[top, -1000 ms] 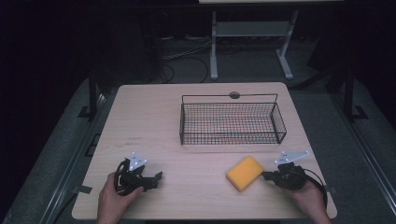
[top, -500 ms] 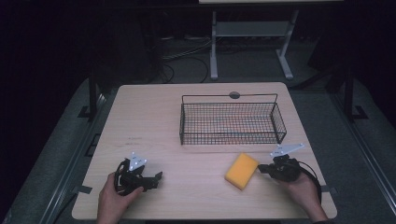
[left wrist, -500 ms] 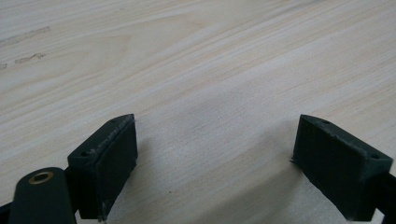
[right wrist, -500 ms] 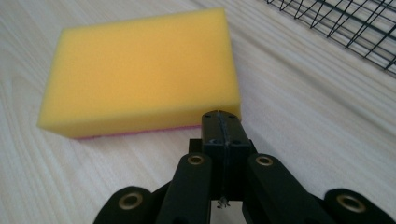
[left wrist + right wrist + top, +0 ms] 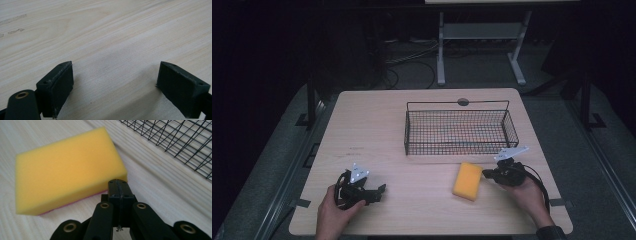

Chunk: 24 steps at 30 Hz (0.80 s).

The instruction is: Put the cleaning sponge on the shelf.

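Right gripper point(image 5: 486, 175) slid leftward to the yellow sponge point(image 5: 467, 181), jaws clenched empty, tips at its edge

You are working in a dim lab or test room: a lone pale wooden worktop point(image 5: 377, 125) on grey carpet, loose cables point(image 5: 412, 62) and a metal stand point(image 5: 479, 37) behind it.

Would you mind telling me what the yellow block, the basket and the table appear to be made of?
The yellow block looks like soft foam sponge: matte, finely porous, with a thin pink layer underneath. The basket seems to be black coated metal wire, a thin open grid. The table shows pale wood grain, possibly laminate, with a matte finish.
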Tool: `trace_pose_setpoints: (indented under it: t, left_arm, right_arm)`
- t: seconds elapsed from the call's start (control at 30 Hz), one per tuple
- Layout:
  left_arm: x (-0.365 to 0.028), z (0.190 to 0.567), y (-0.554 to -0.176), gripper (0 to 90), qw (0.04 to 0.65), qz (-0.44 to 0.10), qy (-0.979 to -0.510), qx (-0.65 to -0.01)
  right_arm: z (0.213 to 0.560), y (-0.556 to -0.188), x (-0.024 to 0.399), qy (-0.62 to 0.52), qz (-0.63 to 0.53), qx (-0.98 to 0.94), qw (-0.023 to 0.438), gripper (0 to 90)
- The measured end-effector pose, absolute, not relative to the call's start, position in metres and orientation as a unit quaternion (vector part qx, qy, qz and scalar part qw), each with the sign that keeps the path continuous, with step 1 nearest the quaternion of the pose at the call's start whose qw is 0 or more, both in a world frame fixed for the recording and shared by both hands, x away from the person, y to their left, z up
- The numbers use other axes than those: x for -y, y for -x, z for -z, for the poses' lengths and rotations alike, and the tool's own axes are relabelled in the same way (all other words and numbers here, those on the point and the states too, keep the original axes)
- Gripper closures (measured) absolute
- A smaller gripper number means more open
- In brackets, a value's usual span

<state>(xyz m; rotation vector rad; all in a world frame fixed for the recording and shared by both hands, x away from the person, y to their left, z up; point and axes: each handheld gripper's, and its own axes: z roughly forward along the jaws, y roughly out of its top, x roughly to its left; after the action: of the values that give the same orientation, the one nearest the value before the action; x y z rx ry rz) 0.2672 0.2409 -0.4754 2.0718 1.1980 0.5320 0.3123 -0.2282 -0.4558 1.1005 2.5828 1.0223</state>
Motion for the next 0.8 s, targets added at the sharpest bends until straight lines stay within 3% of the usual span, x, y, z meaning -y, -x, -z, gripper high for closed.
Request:
trace_pose_setpoints:
  t: [0.27, 0.8]
  left_arm:
    - [-0.241, 0.475, -0.267, 12.8, 0.338, -0.204, -0.795, -0.46]
    - [-0.241, 0.475, -0.267, 12.8, 0.338, -0.205, -0.795, -0.46]
  right_arm:
    - [0.44, -0.301, 0.223, -0.358, -0.369, -0.855, 0.071, 89.9]
    - [0.428, -0.292, 0.161, -0.296, -0.387, -0.872, 0.038, 89.9]
